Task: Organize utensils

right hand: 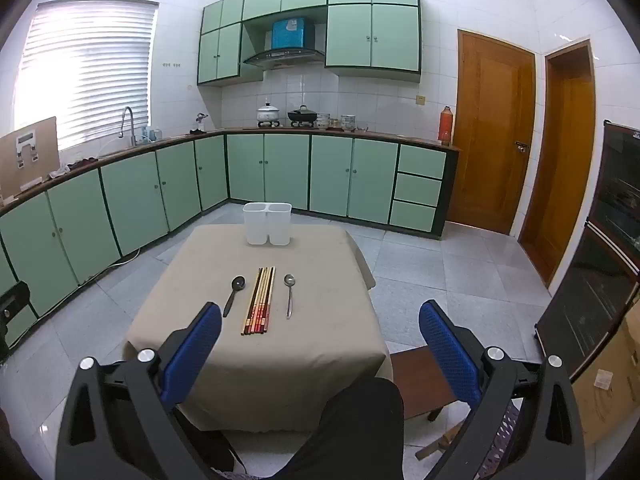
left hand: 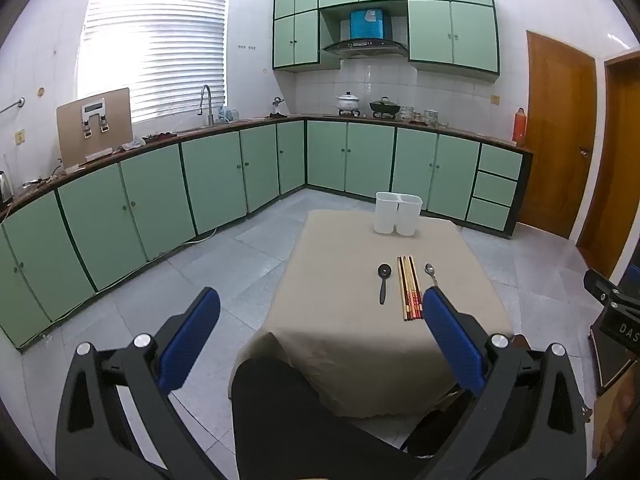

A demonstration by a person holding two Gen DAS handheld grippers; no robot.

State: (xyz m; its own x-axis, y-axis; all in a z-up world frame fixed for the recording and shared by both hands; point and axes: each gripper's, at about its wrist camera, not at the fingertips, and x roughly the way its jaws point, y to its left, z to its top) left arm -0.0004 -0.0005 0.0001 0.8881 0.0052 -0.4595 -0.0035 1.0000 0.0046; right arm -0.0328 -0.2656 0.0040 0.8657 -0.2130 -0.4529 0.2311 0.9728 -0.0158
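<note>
Where utensils lie, two spoons (right hand: pixel 236 294), one holder (right hand: pixel 267 223)

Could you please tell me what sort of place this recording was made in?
A home kitchen, most likely: green cabinets run under an L-shaped counter with a sink faucet, and a range hood hangs over pots on a stove.

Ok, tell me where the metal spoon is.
In both wrist views the metal spoon lies on the tan tablecloth, just right of the chopsticks, nearer than the white holder.
</note>
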